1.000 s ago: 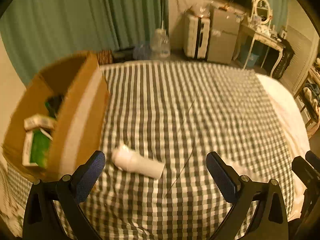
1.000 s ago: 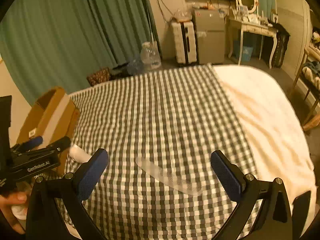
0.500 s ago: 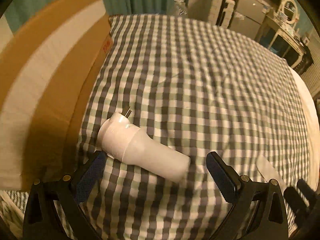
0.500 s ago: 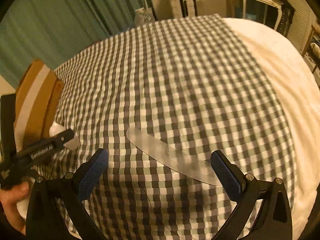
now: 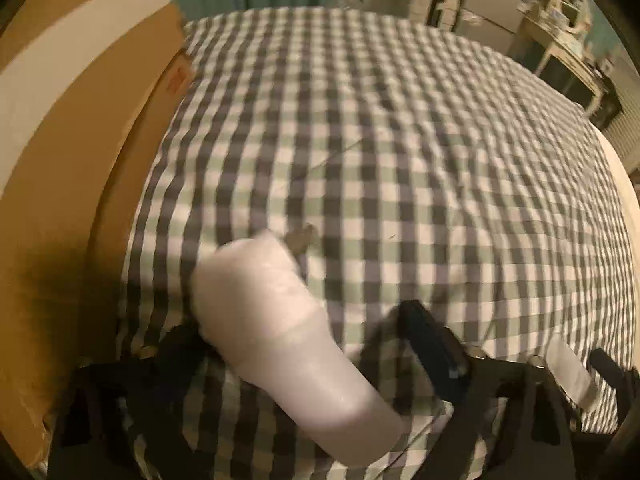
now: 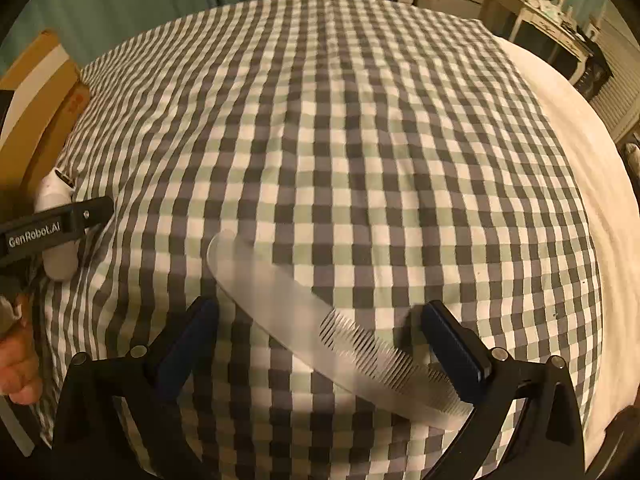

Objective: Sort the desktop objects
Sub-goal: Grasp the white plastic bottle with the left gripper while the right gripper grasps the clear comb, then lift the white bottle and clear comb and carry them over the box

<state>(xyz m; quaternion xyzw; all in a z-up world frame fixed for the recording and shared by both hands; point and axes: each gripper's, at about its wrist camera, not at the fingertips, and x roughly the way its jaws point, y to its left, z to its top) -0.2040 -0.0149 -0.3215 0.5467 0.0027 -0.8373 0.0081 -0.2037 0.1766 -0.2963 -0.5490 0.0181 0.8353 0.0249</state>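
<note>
A white cylinder [image 5: 280,320] with a wider head and small metal prongs lies on the checked cloth [image 5: 400,160], next to the cardboard box [image 5: 60,160]. My left gripper [image 5: 300,320] straddles it, jaws closing. The left finger is against its side and the right finger [image 5: 432,340] is still apart. A clear plastic comb [image 6: 272,292] lies slantwise between the fingers of my right gripper [image 6: 320,306], whose jaws are closing without pressing it. Its toothed end runs under the right finger [image 6: 452,352]. The right wrist view also shows the left gripper [image 6: 56,228] over the cylinder [image 6: 50,196].
The box [image 6: 36,92] stands at the cloth's left edge. A white sheet [image 6: 592,200] covers the bed to the right. A hand [image 6: 16,360] shows at lower left. Beyond the bed are green curtains [image 6: 120,0], suitcases and a dressing table [image 6: 548,8].
Both grippers have come down close to the cloth. The left one now straddles the white cylinder with narrower jaws. The right one has dropped over the comb.
</note>
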